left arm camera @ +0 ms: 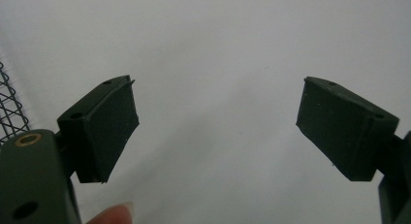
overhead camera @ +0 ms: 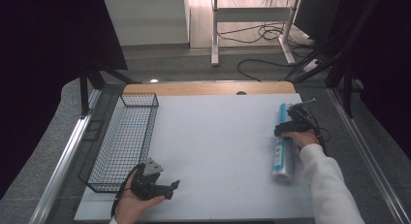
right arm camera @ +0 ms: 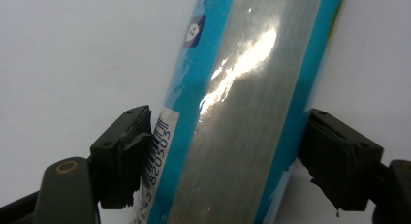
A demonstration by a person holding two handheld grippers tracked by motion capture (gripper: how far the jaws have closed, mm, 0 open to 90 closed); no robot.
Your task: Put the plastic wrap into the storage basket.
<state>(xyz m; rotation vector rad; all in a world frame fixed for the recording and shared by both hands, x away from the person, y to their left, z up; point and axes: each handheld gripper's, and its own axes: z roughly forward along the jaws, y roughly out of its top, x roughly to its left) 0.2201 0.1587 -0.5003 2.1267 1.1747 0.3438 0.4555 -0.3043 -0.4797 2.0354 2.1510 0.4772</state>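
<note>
Roll: a long, shiny blue-and-silver wrapped roll (overhead camera: 283,149) lies flat near the right edge of the white table (overhead camera: 218,136), its length running away from the person.
Right gripper: the right gripper (overhead camera: 291,128) sits over the roll's far half; in the right gripper view the roll (right arm camera: 242,112) passes between the two black jaws, and both pads touch its sides, the left one at the barcode label (right arm camera: 162,146).
Grip state: closed on the roll, though whether the squeeze is firm yet I cannot tell.
Left gripper: the left gripper (overhead camera: 162,187) rests low at the near left, jaws spread wide with nothing between them, just beside the wire basket (overhead camera: 121,141).
Roll relative to claw: crosswise through the right jaws and well apart from the left ones.
Risk, slip: the wrapper looks glossy, so the pads may slide along it on a lift.
Risk, tilt: the hold seems off the roll's middle, so the longer near end could droop and twist out.
Risk, roll-away: a loose pinch on a round body may squirt it sideways toward the table edge.
</note>
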